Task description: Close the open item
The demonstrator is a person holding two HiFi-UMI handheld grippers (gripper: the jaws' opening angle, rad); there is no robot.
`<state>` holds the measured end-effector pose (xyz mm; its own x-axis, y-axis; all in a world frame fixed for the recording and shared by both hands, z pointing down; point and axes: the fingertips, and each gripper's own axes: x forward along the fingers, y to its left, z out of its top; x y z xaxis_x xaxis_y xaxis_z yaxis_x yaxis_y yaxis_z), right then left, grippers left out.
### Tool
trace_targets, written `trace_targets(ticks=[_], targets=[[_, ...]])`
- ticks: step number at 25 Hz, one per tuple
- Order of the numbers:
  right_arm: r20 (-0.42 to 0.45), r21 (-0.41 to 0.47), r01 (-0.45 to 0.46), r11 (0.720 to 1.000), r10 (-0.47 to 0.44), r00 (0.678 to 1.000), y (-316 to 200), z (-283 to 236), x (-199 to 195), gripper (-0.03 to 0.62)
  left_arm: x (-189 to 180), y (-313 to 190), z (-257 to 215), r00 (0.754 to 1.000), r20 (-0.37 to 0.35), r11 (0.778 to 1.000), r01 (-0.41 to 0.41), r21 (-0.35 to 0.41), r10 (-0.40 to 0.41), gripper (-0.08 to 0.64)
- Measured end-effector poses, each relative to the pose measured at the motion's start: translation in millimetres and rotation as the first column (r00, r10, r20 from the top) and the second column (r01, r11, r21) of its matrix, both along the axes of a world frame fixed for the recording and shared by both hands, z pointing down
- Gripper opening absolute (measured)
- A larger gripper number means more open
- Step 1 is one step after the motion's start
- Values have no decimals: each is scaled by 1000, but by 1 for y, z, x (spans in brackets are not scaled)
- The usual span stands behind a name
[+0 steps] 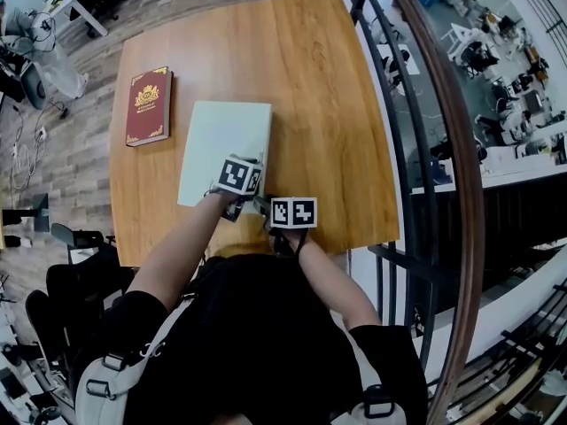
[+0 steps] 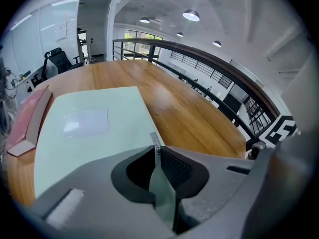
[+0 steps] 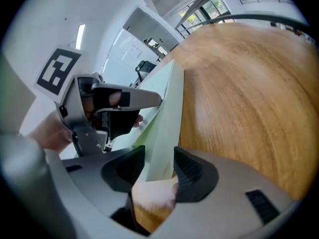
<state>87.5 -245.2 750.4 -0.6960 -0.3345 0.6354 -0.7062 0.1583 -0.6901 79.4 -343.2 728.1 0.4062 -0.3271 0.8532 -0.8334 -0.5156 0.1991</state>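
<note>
Frustratingly, from the head view I find both sets of jaws and the near edge of the flat pale green book (image 1: 226,149) covered by the marker cubes and the person's arms. The book lies mid-table on a brown wooden table (image 1: 319,104) beside a dark curved railing (image 1: 434,149), with a red hardback book bearing a gold emblem (image 1: 149,106) to its left. The left gripper (image 2: 158,156) is nearly closed, pinching a thin green leaf at the pale book's edge. The right gripper (image 3: 159,157) stands partly apart astride that book's thicker edge, and I cannot tell whether its pads press.
</note>
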Motion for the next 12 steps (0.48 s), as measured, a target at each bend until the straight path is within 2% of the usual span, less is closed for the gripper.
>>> trace_targets(ticks=[3, 6, 10, 12], targets=[[-116, 92, -21, 996, 31, 993, -8, -9, 25, 143, -2, -1, 0, 999, -38, 1000, 21, 12, -20, 37], [-205, 216, -60, 975, 105, 973, -25, -34, 54, 20, -4, -2, 0, 996, -86, 999, 37, 1, -36, 24], [-244, 390, -79, 917, 185, 952, -52, -79, 71, 6, -14, -5, -3, 979, -181, 996, 91, -21, -93, 2], [-256, 469, -72, 880, 214, 943, -63, -103, 74, 6, -25, -10, -17, 971, -203, 990, 137, 36, -127, 2]])
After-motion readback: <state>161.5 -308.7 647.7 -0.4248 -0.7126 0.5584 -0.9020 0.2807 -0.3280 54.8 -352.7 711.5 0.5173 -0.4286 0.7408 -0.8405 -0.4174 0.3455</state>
